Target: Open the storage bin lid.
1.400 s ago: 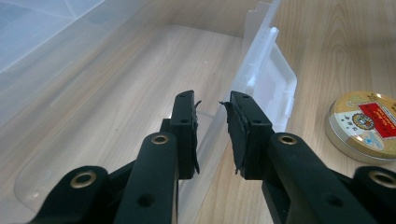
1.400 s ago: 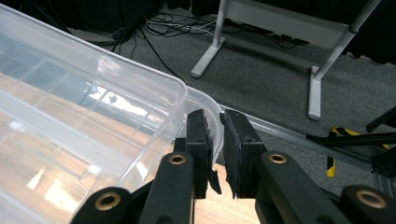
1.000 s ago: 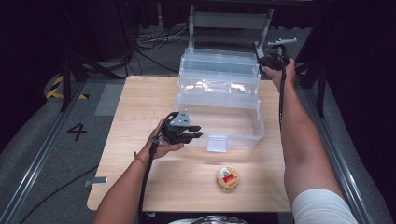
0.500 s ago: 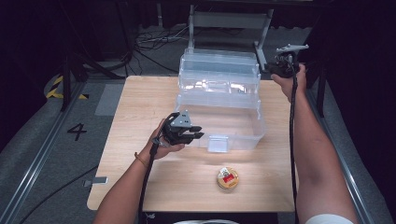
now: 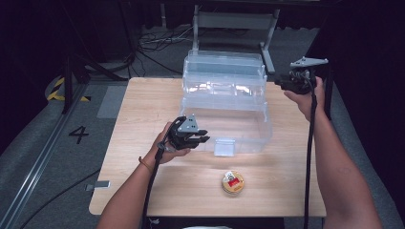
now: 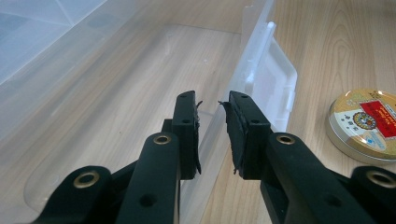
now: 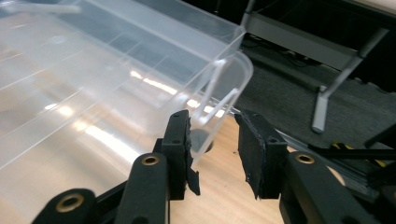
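We see a clear plastic bin [image 5: 224,102] on a wooden table [image 5: 143,105]. Our left gripper [image 5: 203,136] grips its front wall. Our right gripper [image 5: 278,82], jaws just opening and empty, hovers beside its far corner. A round tin [image 5: 232,182] lies nearby; dark floor surrounds us.

Round tin [image 5: 232,182] on wooden table [image 5: 143,114], metal stand [image 5: 236,21] behind

Clear plastic box [image 5: 224,102], gold-and-red tin [image 5: 232,182], pale wood table [image 5: 143,105].
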